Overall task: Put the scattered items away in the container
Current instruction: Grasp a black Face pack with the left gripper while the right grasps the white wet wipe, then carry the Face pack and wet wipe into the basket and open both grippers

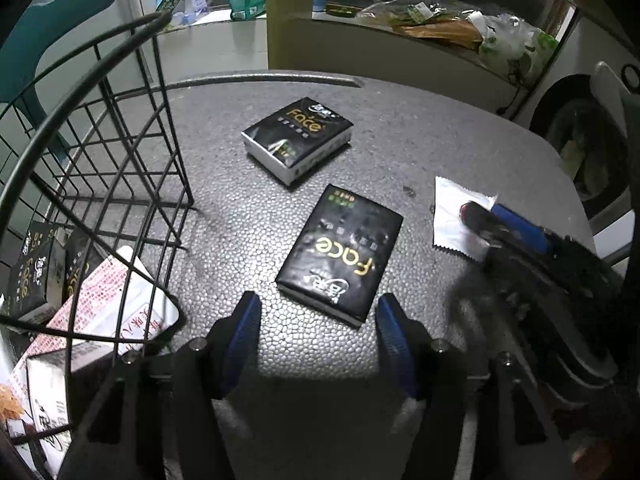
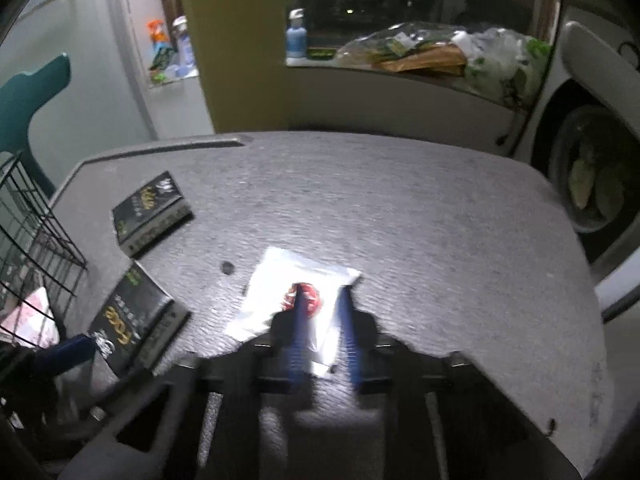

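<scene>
With several packs already in the black wire basket (image 1: 120,152) beside my wide-open, empty left claw (image 1: 316,336), two black tissue packs (image 1: 340,252) lie ahead, and my right claw (image 2: 322,308) pinches the white foil sachet (image 2: 280,292).

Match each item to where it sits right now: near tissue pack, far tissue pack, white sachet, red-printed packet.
Items
1. near tissue pack
2. far tissue pack
3. white sachet
4. red-printed packet

Places
A. inside the wire basket
B. at the fingertips of the right gripper
C. flat on the table, just ahead of the open left gripper
D. on the table, beyond the other pack

Pairs: 1-C, 2-D, 3-B, 4-A
</scene>
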`<state>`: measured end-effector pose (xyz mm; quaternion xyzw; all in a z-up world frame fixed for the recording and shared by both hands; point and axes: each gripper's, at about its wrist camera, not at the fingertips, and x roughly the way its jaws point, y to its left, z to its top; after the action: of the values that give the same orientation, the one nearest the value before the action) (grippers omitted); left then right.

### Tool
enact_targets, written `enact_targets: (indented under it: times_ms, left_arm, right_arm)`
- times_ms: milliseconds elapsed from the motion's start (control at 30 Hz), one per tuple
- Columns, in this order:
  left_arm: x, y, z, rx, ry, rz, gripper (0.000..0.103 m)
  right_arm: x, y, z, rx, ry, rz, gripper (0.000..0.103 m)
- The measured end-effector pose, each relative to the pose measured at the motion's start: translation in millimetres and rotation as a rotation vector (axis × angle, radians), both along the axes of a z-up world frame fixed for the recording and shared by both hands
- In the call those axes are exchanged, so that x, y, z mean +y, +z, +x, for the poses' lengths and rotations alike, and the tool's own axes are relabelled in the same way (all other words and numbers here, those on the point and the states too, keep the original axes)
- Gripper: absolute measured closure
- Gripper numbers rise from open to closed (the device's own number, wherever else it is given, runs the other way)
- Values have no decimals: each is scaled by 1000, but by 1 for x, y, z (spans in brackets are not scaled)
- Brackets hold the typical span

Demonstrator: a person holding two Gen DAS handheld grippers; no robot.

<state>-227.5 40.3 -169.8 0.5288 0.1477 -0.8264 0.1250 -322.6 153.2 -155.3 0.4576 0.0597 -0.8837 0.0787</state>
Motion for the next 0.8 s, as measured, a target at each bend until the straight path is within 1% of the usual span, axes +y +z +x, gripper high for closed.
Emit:
enact_targets:
  times_ms: [67, 233, 267, 400, 500, 600, 700, 800]
  left_arm:
    - [1, 0, -1, 1, -5, -3, 36]
    - [4, 5, -3, 5, -10, -3, 36]
    - [6, 6, -4, 6, -14, -2, 36]
    - [7, 11, -5, 10, -17, -2, 36]
    - [7, 14, -6, 9, -26, -9, 36]
    - [4, 14, -6, 6, -23, 3, 36]
    - [6, 15, -10, 10, -36, -6, 36]
    - [8, 15, -19, 13, -48, -20, 36]
  right_arm:
    - [6, 1, 3, -6, 2, -16, 101]
    - [28, 8, 13, -16, -12, -153, 101]
    - [31, 10, 15, -15, -16, -166, 101]
    - [34, 20, 24, 19, -31, -172, 101]
    - [35, 23, 30, 26, -33, -195, 101]
    - [40, 27, 38, 32, -45, -232, 101]
    - [48, 43, 51, 83, -62, -258, 101]
    - [49, 61, 62, 122, -66, -262, 101]
